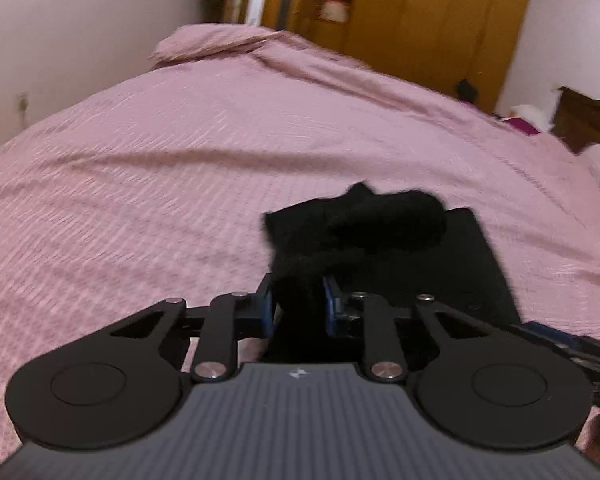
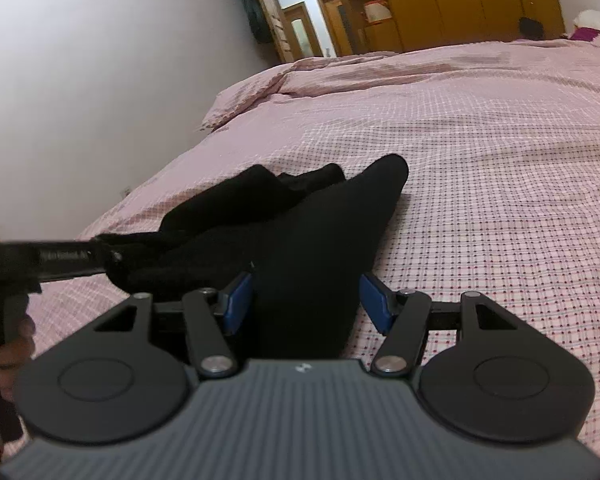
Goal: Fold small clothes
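Your left gripper (image 1: 298,300) clenches the black cloth (image 1: 356,220); right gripper (image 2: 306,300) gapes around it. Draw the fold flat across the bed (image 1: 140,140), edges matched.

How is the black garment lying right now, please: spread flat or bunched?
Bunched: the garment heaps in folds on the bed, one end pinched in the left gripper.

Cloth, plastic, metal and wood surfaces.
Matt black knit garment (image 2: 300,240); pink checked woven bedspread (image 2: 480,160); matt black plastic left gripper (image 1: 298,304) with shiny metal rivets; smooth, varnished wooden wardrobe (image 1: 432,8).
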Demonstrator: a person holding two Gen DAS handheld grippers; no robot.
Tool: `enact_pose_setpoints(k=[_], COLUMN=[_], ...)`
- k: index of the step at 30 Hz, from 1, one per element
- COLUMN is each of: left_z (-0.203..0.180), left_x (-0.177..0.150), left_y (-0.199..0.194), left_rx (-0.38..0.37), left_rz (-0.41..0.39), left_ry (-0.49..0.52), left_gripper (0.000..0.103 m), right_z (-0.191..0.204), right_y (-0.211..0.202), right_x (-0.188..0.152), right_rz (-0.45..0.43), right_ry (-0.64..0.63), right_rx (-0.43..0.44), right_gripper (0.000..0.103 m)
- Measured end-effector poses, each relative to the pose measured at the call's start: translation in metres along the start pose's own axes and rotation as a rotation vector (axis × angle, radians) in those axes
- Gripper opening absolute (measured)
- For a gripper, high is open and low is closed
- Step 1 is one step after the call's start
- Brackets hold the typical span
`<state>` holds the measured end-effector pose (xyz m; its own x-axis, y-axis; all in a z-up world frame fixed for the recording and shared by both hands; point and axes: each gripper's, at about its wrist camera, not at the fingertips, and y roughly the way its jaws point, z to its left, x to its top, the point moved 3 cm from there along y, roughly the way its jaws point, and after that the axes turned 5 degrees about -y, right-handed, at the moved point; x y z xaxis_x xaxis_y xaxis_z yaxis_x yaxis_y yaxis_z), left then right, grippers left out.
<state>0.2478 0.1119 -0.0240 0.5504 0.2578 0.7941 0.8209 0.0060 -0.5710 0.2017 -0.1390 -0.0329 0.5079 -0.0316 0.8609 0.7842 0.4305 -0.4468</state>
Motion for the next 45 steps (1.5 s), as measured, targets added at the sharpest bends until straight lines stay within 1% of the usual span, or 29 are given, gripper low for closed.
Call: enact_pose_setpoints(k=[2,4,6,8,9,11,12,13,15,18,23,26,27,29,30,31,32,33,35,37,40,41,45], left_z=[0.008,0.014,0.018,0.016,0.016,0.01,0.006,0.001,-0.01,-0.029,-0.062,-0.075,-0.077,-0.074,-0.069,-0.061,-0.051,-0.042,-0.027,-0.016,-0.002,0.002,0.024], left_x=[-0.005,-0.007,-0.005,0.003,0.01,0.019,0.024,0.028,0.035,0.042,0.042,0.038,0.037,0.041,0.045,0.05,0.054,0.057,0.056,0.051,0.043,0.04,0.038], left_y=[0.005,0.005,-0.001,-0.009,-0.01,-0.016,-0.017,-0.017,-0.014,0.0,0.042,0.072,0.079,0.088,0.088,0.085,0.082,0.082,0.09,0.099,0.102,0.1,0.078], left_rx=[0.046,0.063,0.052,0.024,0.012,-0.022,-0.035,-0.043,-0.057,-0.088,-0.119,-0.084,-0.08,-0.068,-0.051,-0.044,-0.047,-0.036,0.02,0.059,0.106,0.103,0.012], left_rz=[0.032,0.057,0.044,0.018,0.009,-0.016,-0.028,-0.04,-0.049,-0.03,0.038,0.035,0.025,-0.002,-0.01,-0.025,-0.039,-0.045,-0.028,0.008,0.038,0.051,0.073], left_ry=[-0.004,-0.026,-0.037,-0.031,-0.027,-0.009,0.003,0.017,0.053,0.125,0.239,0.296,0.298,0.258,0.212,0.141,0.074,0.034,0.014,0.002,-0.008,-0.019,-0.118], left_gripper=[0.028,0.028,0.029,0.029,0.031,0.043,0.054,0.063,0.07,0.072,0.072,0.073,0.07,0.038,0.016,0.013,0.012,0.012,0.012,0.012,0.012,0.012,0.014], right_z=[0.0,0.0,0.0,-0.001,-0.001,-0.003,-0.003,-0.003,-0.004,-0.008,-0.017,-0.022,-0.024,-0.026,-0.027,-0.028,-0.028,-0.029,-0.029,-0.028,-0.025,-0.025,-0.024], right_y=[0.003,0.005,0.007,0.005,0.004,0.0,-0.002,-0.006,-0.011,-0.017,-0.02,-0.021,-0.021,-0.021,-0.021,-0.021,-0.021,-0.02,-0.017,-0.011,-0.005,-0.004,-0.004], right_x=[-0.005,-0.01,-0.014,-0.014,-0.013,-0.011,-0.01,-0.009,-0.007,-0.006,-0.005,-0.007,-0.007,-0.007,-0.007,-0.007,-0.006,-0.006,-0.006,-0.007,-0.008,-0.008,-0.006], right_rz=[0.014,0.025,0.029,0.026,0.022,0.011,0.003,-0.004,-0.02,-0.037,-0.053,-0.054,-0.056,-0.058,-0.059,-0.061,-0.064,-0.069,-0.07,-0.063,-0.06,-0.056,-0.055], right_ry=[0.011,0.029,0.04,0.044,0.046,0.051,0.052,0.053,0.053,0.067,0.097,0.114,0.119,0.126,0.127,0.126,0.124,0.122,0.126,0.134,0.133,0.133,0.138], right_rx=[0.005,0.01,0.017,0.019,0.019,0.018,0.014,0.01,-0.001,-0.01,-0.029,-0.037,-0.037,-0.04,-0.041,-0.043,-0.043,-0.042,-0.034,-0.024,-0.014,-0.016,-0.02], right_gripper=[0.062,0.062,0.062,0.062,0.062,0.062,0.062,0.062,0.062,0.062,0.063,0.062,0.062,0.062,0.062,0.062,0.062,0.062,0.062,0.062,0.062,0.062,0.062])
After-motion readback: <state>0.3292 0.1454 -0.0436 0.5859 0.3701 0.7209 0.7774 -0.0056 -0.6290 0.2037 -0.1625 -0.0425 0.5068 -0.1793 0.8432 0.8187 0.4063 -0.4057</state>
